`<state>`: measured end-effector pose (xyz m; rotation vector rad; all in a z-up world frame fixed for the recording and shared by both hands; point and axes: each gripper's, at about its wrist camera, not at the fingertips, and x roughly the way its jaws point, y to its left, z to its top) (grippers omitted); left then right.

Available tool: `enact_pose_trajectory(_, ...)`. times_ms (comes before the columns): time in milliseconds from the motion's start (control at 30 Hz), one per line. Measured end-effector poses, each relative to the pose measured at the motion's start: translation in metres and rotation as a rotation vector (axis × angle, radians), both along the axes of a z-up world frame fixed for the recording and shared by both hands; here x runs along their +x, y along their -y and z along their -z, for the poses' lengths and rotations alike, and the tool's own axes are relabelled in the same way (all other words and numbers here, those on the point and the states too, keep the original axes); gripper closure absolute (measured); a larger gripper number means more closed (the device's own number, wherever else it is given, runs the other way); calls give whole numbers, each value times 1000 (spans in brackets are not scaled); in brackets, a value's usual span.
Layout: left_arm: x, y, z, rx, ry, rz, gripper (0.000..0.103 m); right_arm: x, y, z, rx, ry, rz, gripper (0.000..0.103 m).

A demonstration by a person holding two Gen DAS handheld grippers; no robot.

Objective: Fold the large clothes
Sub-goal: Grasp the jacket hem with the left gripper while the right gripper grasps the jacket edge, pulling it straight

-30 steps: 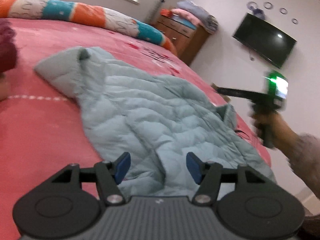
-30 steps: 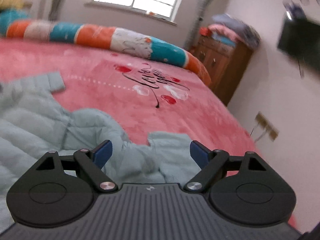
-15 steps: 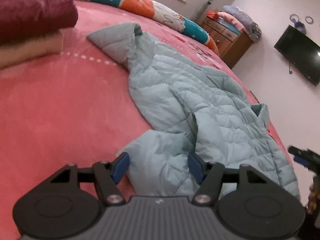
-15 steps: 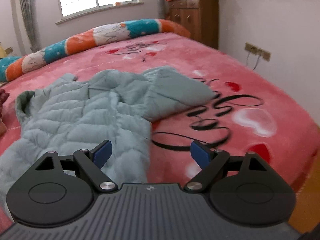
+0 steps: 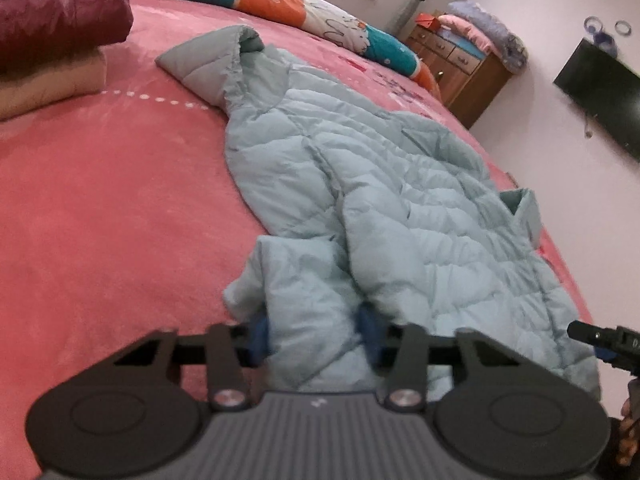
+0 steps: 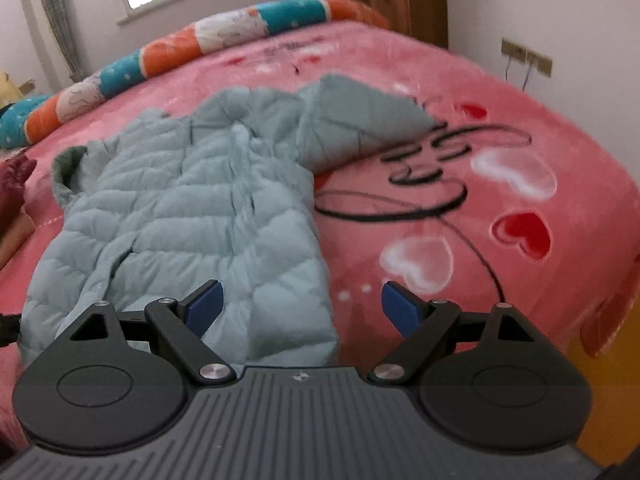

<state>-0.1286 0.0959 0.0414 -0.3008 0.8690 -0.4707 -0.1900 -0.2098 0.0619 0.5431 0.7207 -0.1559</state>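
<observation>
A light blue quilted hooded jacket lies spread lengthwise on a pink bedspread, hood at the far end. My left gripper is at the near hem corner; its jaws are closing, and a bunched fold of the jacket fills the gap, with the blurred blue pads against it. In the right wrist view the jacket lies left of centre. My right gripper stands wide open above the other hem corner, its left pad over the jacket and its right pad over bare bedspread. The right gripper's tip shows at the left view's right edge.
Folded maroon and beige garments are stacked at the bed's far left. A striped bolster runs along the head. A wooden dresser and a wall TV stand beyond the bed. The bed's edge drops off at the right.
The left gripper sank onto the near hem corner and its pads drew in on the fabric. The right gripper swung from the far sleeve to the hem's other corner, still open.
</observation>
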Motion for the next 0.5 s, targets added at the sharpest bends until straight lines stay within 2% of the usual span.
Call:
enact_pose_trajectory(67,-5,3,-2,6,-2,-20,80,10,3,10,47,-70,1,0)
enact_pose_trajectory(100,-7,4,-3,7,-1,-30,82,16,7,16,80,-107,-21,0)
enact_pose_trajectory(133,-10,5,-4,12,2,-36,86,19,6,20,107,-131,-51,14)
enact_pose_trajectory(167,-14,7,-6,23,7,-39,88,22,5,22,108,-139,-67,23)
enact_pose_trajectory(233,-20,10,-10,43,20,-40,92,25,-2,23,80,-145,-106,58)
enact_pose_trajectory(367,-34,8,-24,29,44,-53,97,28,-17,19,37,-156,-175,73)
enact_pose_trajectory(400,-37,6,-27,22,49,-56,98,25,-22,17,45,-147,-184,79)
enact_pose_trajectory(500,-49,1,-39,17,66,-60,101,18,-22,14,113,-110,-193,83)
